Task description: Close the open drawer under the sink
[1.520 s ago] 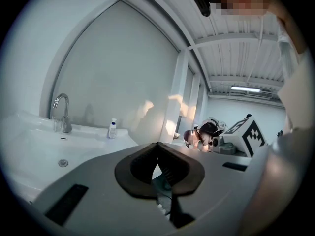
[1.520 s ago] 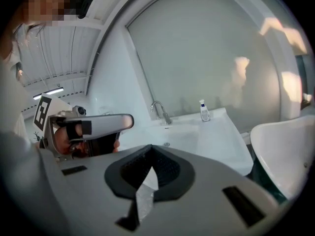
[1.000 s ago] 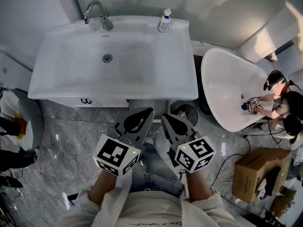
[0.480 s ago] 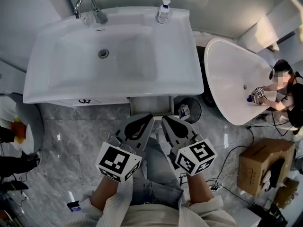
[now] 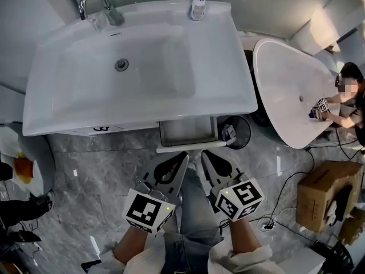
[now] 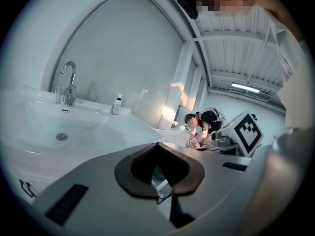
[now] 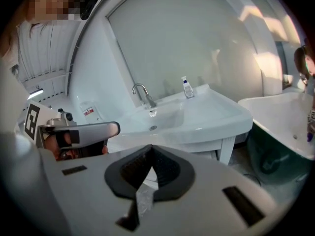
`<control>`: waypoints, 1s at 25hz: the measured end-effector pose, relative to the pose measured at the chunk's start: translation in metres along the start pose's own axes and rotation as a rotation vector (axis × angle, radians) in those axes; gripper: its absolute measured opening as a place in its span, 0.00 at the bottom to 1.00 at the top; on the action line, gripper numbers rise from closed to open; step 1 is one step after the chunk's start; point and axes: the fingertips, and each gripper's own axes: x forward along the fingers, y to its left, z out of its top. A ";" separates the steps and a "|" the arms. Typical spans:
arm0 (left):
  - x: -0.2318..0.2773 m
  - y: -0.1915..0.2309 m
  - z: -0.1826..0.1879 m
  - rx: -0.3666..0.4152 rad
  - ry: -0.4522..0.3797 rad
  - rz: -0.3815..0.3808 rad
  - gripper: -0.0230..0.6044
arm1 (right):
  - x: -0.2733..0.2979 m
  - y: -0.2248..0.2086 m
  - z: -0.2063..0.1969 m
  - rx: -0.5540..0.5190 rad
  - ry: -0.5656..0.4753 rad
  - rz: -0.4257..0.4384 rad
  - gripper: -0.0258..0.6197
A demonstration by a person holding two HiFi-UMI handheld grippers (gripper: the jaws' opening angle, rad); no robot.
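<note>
Right now the drawer (image 5: 188, 131) stands pulled out from under the sink (image 5: 246, 99), straight ahead of both grippers and just beyond their tips. Its front panel runs crosswise to them, left to right, so a push straight forward should send it home. The left gripper (image 5: 182, 157) and right gripper (image 5: 205, 154) both have their jaws together and hold nothing. Neither is clearly nearer, though the left tip sits closer to the panel's middle.
</note>
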 end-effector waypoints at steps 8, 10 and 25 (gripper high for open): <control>0.013 0.015 -0.050 -0.034 0.039 0.000 0.06 | 0.017 -0.015 -0.047 0.057 0.033 -0.035 0.05; 0.016 0.017 -0.061 -0.032 0.047 -0.004 0.06 | 0.019 -0.020 -0.056 0.064 0.038 -0.041 0.05; 0.031 0.028 -0.151 -0.003 0.079 0.023 0.06 | 0.045 -0.060 -0.135 -0.014 0.036 -0.101 0.05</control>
